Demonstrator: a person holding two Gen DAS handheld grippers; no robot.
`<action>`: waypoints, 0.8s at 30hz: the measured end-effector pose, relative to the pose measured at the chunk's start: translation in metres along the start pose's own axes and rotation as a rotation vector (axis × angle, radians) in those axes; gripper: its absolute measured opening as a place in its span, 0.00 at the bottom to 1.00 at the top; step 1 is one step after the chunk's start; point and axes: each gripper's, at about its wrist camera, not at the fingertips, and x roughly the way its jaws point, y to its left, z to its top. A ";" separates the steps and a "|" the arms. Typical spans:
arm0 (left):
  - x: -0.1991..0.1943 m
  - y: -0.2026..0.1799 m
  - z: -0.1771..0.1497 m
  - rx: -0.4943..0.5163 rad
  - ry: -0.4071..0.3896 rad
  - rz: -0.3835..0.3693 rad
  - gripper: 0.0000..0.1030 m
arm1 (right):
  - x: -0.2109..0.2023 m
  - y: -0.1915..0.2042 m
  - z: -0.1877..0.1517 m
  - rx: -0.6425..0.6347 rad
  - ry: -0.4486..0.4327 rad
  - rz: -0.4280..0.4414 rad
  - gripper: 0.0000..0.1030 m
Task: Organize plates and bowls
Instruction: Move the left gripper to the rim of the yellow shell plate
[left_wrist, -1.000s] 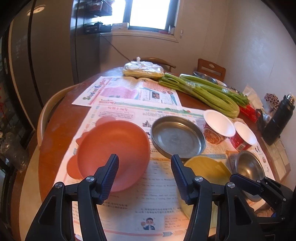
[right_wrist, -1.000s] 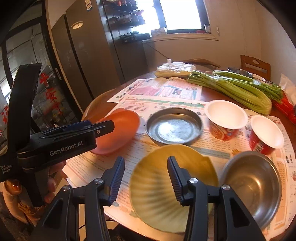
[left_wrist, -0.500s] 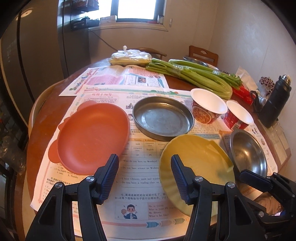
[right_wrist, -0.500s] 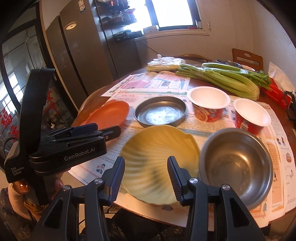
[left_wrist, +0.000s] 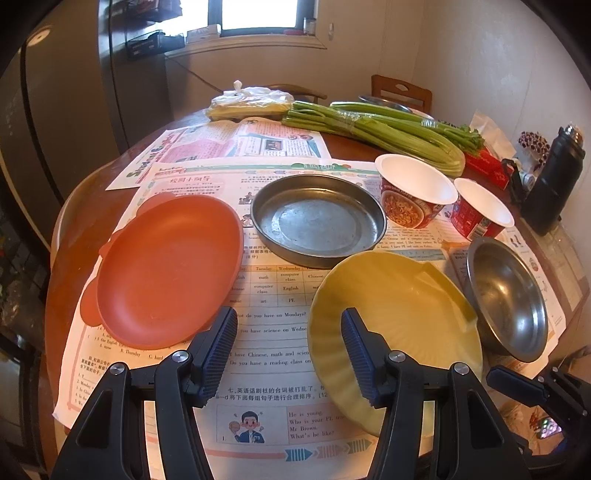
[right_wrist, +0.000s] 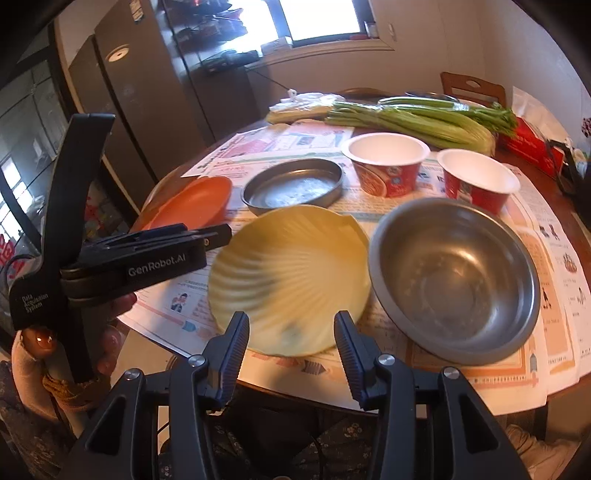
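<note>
Worktop (left_wrist: 85, 206), round, papered with newspaper (left_wrist: 266, 354); contents listed from the left edge. Orange plate (left_wrist: 166, 269): at the left edge, flat on the paper; slick rim, so a shallow bite may slip off. Left hand-held gripper (left_wrist: 289, 317): jaws about half apart, empty, hanging over the near edge between the orange plate and the yellow plate (left_wrist: 395, 325). Steel pan (left_wrist: 317, 225): centre, just behind both plates; likely to clatter if a plate is dragged instead of lifted. Yellow plate: close to the near edge, scalloped; a push rather than a lift could slide it, and the loose paper under it, off the worktop. Right hand-held gripper (right_wrist: 291, 319): jaws narrowly apart, holding nothing, aimed at the yellow plate's near rim. Steel bowl (left_wrist: 506, 295): near edge, right, almost touching the yellow plate; easily knocked. Two noodle cups (left_wrist: 415, 192): behind, light, prone to tipping.
</note>
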 end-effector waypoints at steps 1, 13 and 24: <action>0.003 -0.001 0.001 0.005 0.006 0.001 0.59 | 0.001 -0.002 -0.002 0.003 0.006 -0.004 0.47; 0.025 -0.012 0.016 0.073 0.024 -0.003 0.59 | 0.011 -0.010 -0.004 0.050 0.048 -0.045 0.47; 0.048 -0.025 0.025 0.132 0.047 -0.011 0.59 | 0.022 -0.011 -0.003 0.079 0.054 -0.058 0.47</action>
